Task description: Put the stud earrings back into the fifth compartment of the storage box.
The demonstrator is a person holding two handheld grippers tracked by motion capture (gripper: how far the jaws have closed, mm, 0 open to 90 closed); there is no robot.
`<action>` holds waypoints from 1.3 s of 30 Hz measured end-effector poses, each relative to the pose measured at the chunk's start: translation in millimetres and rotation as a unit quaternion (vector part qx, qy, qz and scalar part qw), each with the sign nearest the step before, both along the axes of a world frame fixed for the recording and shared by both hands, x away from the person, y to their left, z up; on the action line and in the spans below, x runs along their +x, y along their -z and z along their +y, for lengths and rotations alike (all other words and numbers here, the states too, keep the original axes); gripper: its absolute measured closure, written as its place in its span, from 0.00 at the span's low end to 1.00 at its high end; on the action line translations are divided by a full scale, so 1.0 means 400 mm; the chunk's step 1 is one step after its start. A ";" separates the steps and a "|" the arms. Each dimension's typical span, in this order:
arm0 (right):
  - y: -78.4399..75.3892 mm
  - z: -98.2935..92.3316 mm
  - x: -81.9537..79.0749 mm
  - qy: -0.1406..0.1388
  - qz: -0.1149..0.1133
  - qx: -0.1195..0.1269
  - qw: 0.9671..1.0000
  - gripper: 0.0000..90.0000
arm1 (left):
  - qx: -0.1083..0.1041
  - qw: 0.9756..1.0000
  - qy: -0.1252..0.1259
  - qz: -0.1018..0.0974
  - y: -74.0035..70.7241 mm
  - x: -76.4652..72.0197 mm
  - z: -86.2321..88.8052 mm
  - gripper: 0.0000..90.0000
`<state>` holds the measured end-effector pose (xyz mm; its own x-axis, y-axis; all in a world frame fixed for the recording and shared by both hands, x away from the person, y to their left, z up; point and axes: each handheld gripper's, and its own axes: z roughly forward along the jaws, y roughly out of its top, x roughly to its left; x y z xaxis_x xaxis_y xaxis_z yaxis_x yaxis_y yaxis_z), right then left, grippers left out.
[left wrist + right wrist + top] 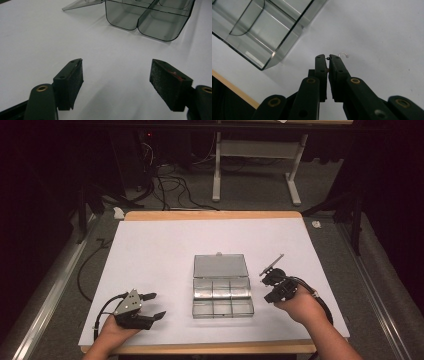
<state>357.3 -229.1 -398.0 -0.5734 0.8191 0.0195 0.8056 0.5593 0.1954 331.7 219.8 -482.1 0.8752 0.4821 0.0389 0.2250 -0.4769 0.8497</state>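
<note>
A wooden-edged bench (210, 215) carried a white sheet (165, 250) that covered nearly all of its top, leaving a strip of wood visible along the far and near edges. On the sheet, right of centre and toward the near side, lay a clear plastic compartment box (222, 298), its hinged lid (220, 266) opened flat onto the sheet on the far side. The box's six compartments stood in two rows of three
</note>
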 end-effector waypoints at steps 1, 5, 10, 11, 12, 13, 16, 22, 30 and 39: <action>-0.002 0.003 0.001 0.001 0.001 0.000 1.000 0.96 | 0.000 1.000 0.000 0.001 0.000 0.000 0.000 0.31; -0.007 0.016 0.004 -0.006 0.001 -0.003 1.000 0.96 | 0.000 1.000 0.001 0.000 0.000 0.000 0.000 0.31; -0.018 0.033 0.008 -0.011 0.001 -0.002 1.000 0.96 | 0.001 1.000 0.001 0.000 0.000 0.000 0.000 0.31; -0.020 0.037 0.008 -0.013 -0.001 -0.002 1.000 0.96 | 0.001 1.000 0.001 0.000 0.000 0.000 0.000 0.31; -0.024 0.043 0.009 -0.017 -0.001 -0.001 1.000 0.96 | 0.001 1.000 0.001 0.000 0.000 0.000 -0.001 0.31; -0.027 0.047 0.009 -0.019 -0.002 -0.002 1.000 0.96 | 0.001 1.000 0.002 0.001 0.000 0.000 -0.001 0.31; -0.033 0.062 0.010 -0.024 -0.004 0.001 1.000 0.96 | 0.001 1.000 0.002 0.001 0.000 0.000 -0.001 0.31; -0.038 0.093 0.012 -0.035 -0.006 0.003 0.999 0.96 | 0.003 1.000 0.004 0.000 0.000 0.000 -0.001 0.31; -0.029 0.142 0.015 -0.056 -0.003 0.006 0.998 0.96 | 0.002 1.000 0.005 0.000 0.000 0.000 -0.001 0.31; -0.015 0.195 0.021 -0.086 0.000 0.008 0.996 0.96 | 0.001 1.000 0.007 0.000 0.000 0.000 -0.001 0.31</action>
